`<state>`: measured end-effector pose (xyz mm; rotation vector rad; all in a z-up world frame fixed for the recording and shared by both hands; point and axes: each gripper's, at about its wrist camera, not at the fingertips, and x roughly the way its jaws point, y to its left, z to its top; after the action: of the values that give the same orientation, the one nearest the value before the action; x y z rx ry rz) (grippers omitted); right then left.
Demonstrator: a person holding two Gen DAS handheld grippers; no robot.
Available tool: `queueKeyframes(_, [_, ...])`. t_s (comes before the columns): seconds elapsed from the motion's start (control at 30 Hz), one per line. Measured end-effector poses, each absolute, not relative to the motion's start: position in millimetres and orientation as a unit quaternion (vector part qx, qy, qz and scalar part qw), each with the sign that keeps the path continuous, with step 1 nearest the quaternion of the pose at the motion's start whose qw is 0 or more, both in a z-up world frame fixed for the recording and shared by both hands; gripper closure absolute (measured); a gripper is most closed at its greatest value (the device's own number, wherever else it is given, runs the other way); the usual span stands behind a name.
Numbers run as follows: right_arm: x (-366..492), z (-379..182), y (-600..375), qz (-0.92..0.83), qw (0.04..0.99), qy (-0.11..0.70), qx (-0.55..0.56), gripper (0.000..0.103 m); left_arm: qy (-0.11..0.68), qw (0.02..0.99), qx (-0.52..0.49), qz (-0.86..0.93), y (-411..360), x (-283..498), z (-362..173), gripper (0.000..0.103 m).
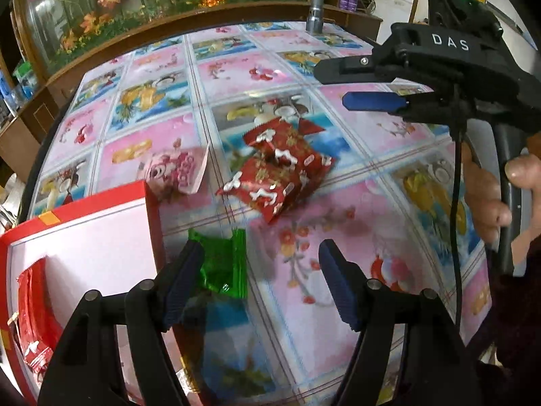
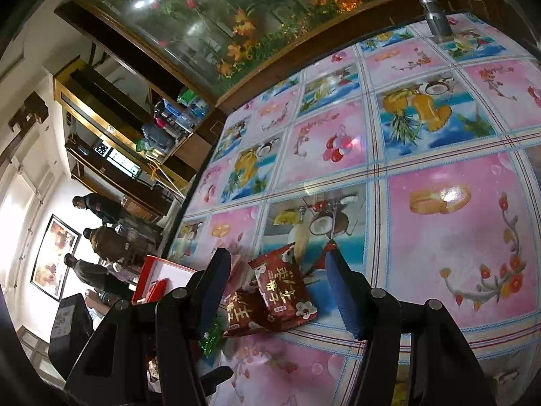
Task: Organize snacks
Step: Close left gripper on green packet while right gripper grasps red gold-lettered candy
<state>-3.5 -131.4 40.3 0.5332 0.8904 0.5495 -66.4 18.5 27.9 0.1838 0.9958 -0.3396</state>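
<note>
Green foil is the nearest thing to the left tool (image 1: 260,284): a small green packet (image 1: 223,264) lies flat on the desk (image 1: 372,220), touching or just beside the inner face of that tool's left finger, so it sits off-centre in the gap rather than midway. Its long axis appears to run roughly away from the camera, about in line with the fingers. The left tool's jaws stand apart, with nothing pressed between them.

Just left of the green packet is the red box (image 1: 84,237), whose pale floor already holds one red packet (image 1: 33,321) at its near end. Farther up the desk lies a loose heap of red snack packets (image 1: 280,169), with a pink wrapper (image 1: 175,172) between the heap and the box corner.

From the right wrist view, the right tool (image 2: 277,287) hovers with its jaws apart, framing those red snack packets (image 2: 280,291); their printed faces point up and their long axes run away from the camera. No pad touches them.

My judgement is that the left hand is nearer both the green packet and the box, so it needs a small sideways shift to centre the packet.
</note>
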Motion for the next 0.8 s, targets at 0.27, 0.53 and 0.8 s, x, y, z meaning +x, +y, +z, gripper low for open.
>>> queueKeyframes(0.27, [-2.8,37.2,-129.4,0.258,0.832,0.424,0.247,0.042,0.479,0.861,0.062,-0.158,34.0,-61.6,27.1,0.033])
queueKeyframes(0.53, [-1.6,36.0,-127.0,0.259,0.832,0.427,0.244,0.042,0.486,0.854,0.066,-0.174,26.7,-61.2,20.2,0.033])
queueKeyframes(0.8, [0.6,34.1,-125.8,0.257,0.830,0.431,0.241,0.042,0.474,0.858,0.040,-0.192,18.8,-69.1,24.1,0.033])
